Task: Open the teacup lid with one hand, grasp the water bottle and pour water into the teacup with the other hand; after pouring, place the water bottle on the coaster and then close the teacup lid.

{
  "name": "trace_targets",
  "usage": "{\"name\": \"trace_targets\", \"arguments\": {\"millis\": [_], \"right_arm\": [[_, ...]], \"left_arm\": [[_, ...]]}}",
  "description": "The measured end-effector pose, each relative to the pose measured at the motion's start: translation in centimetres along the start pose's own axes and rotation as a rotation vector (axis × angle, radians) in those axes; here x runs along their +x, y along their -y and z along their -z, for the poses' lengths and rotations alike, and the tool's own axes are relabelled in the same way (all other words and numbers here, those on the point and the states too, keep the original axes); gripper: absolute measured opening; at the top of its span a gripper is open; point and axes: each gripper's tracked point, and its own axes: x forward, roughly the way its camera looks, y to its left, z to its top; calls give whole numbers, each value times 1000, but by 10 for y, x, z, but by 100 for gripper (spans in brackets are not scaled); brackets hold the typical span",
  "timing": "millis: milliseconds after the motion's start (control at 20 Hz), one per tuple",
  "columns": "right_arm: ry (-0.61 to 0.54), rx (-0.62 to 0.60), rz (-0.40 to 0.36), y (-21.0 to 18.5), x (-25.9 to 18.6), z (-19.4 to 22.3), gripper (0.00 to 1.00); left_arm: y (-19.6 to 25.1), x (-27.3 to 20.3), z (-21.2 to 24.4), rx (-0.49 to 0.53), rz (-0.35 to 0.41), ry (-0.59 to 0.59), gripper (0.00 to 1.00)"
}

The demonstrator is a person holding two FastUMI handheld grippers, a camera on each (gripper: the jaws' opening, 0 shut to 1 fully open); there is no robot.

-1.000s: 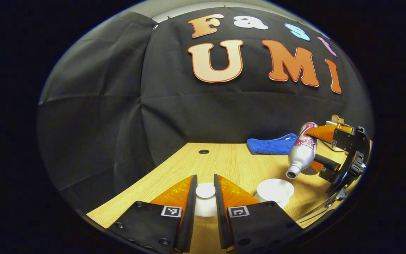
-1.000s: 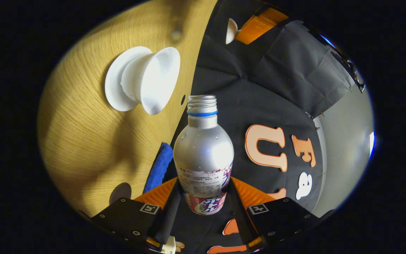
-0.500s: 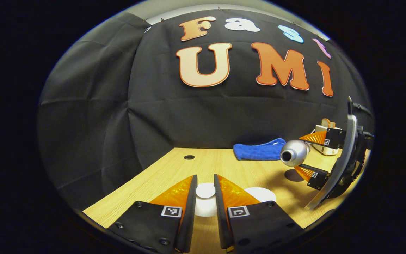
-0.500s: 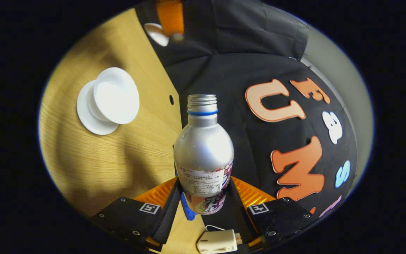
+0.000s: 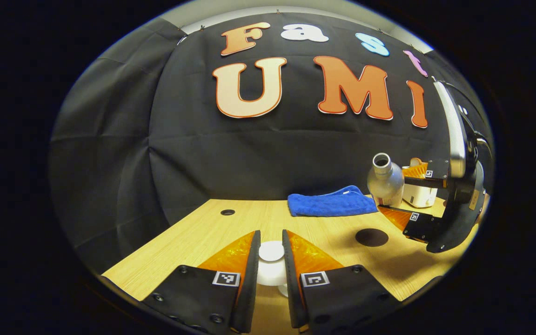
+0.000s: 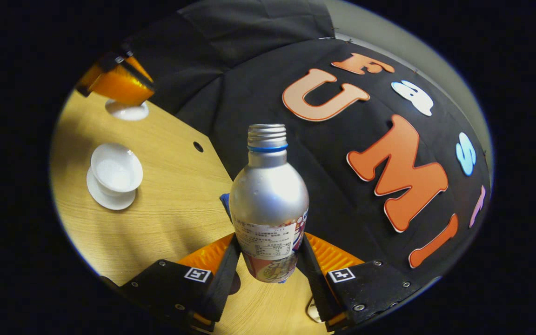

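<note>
My left gripper (image 5: 271,238) is shut on the knob of the white teacup lid (image 5: 271,274) and holds it above the wooden table (image 5: 314,230). In the right gripper view the lid (image 6: 127,111) hangs at the far left, away from the cup. The open white teacup (image 6: 116,171) stands on its saucer (image 6: 110,199). My right gripper (image 6: 269,242) is shut on the silver water bottle (image 6: 268,195), which has no cap. In the left gripper view the bottle (image 5: 383,182) is nearly upright, above and just behind the dark round coaster (image 5: 371,237).
A blue towel (image 5: 327,204) lies at the back of the table by the black cloth wall. A small white box (image 5: 418,195) sits behind the bottle at the far right. The tabletop has a small round hole (image 5: 227,212) near its back left.
The bottle swung from mouth-down beside the cup to nearly upright, and my right gripper carried it away toward the coaster. The left gripper kept its hold on the lid and turned slightly left.
</note>
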Motion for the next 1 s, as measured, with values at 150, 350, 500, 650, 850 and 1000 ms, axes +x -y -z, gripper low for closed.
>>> {"name": "trace_targets", "arguments": {"millis": [150,350,500,650,850,1000], "right_arm": [[-9,127,-4,9,0,3,77],[-15,272,7,20,1,13,77],[-16,334,11,29,3,17,77],[-15,398,5,32,3,23,76],[-28,497,-16,34,9,32,76],[-42,564,-35,28,10,37,77]], "left_arm": [[14,6,6,5,22,-16,34],[31,13,20,1,48,-48,34],[39,18,28,13,53,-67,30],[44,23,34,26,53,-83,34],[47,28,47,39,48,-110,31],[48,29,52,54,45,-128,34]]}}
